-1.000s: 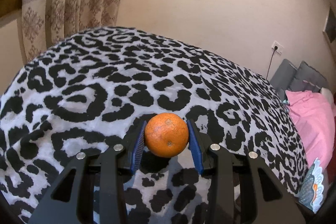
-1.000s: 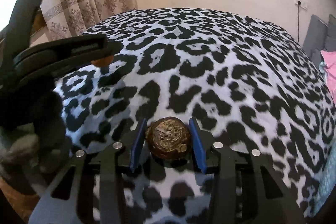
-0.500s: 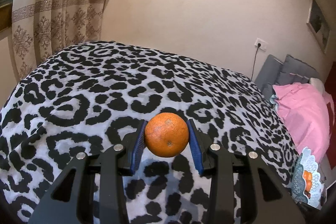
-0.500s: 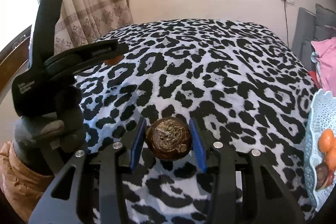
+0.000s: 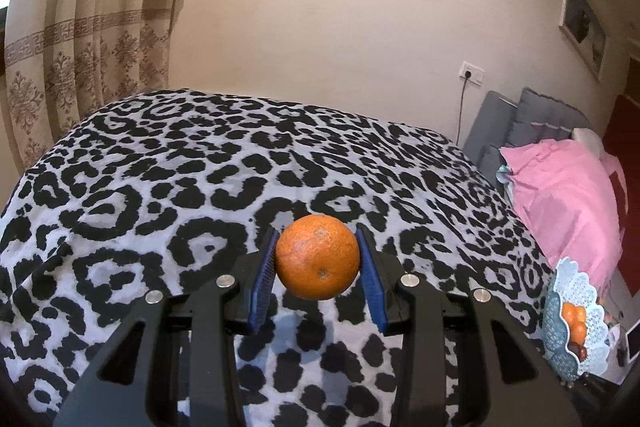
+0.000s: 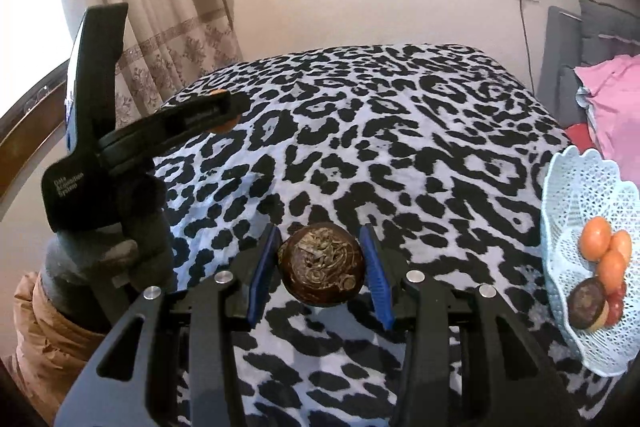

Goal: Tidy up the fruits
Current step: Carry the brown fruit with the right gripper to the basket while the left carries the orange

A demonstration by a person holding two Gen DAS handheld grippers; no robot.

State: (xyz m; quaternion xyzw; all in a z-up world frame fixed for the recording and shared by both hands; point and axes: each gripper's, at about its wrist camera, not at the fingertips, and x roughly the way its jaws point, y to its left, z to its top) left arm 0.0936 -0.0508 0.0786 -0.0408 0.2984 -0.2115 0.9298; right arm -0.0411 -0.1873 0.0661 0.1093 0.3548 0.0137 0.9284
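My left gripper (image 5: 318,259) is shut on an orange (image 5: 318,262) and holds it above the leopard-print bed cover (image 5: 180,187). My right gripper (image 6: 321,263) is shut on a dark brown round fruit (image 6: 321,270), also above the cover (image 6: 400,147). A pale blue lattice basket (image 6: 576,187) at the right edge holds several orange fruits (image 6: 598,239) and another brown fruit (image 6: 587,302). The basket also shows small in the left wrist view (image 5: 576,291) at lower right. The left gripper (image 6: 228,115) appears in the right wrist view at the left, with a bit of orange between its tips.
A patterned curtain (image 5: 80,47) hangs at the back left. Pink bedding (image 5: 560,195) and grey cushions (image 5: 532,115) lie to the right. A wall socket with a cord (image 5: 472,73) sits on the back wall.
Both grippers have lifted and swung to the right, each still holding its fruit. The basket with fruit has come into view at the right edge of both views.
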